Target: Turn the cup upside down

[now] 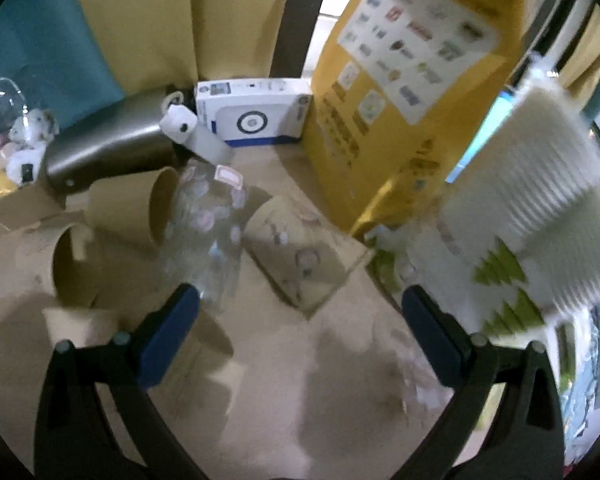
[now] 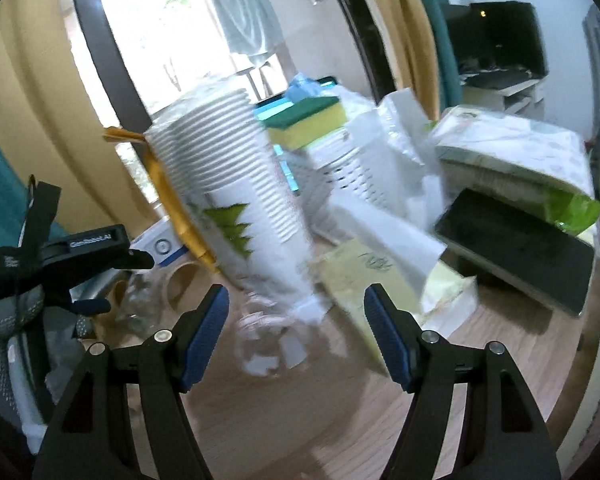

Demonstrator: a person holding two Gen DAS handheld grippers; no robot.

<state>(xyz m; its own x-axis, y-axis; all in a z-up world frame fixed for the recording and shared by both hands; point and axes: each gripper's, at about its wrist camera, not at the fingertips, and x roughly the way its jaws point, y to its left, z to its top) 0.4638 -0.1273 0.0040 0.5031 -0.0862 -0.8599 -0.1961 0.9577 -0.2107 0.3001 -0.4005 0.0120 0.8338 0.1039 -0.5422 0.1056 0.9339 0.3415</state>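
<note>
Left wrist view: the left gripper (image 1: 300,304) stood wide open, gripping nothing. A clear cup (image 1: 208,220) lay tipped at frame centre, between brown paper cups (image 1: 140,208).

Right wrist view: the right gripper (image 2: 296,300) stood wide open, empty. A blurred clear glass (image 2: 268,344) sat between its fingertips below the stacked white cups (image 2: 236,184); contact could not be determined.

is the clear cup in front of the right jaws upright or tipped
Cannot tell for sure: the clear cup is heavily blurred. It sits on the table, between the open jaws, ungripped.
</note>
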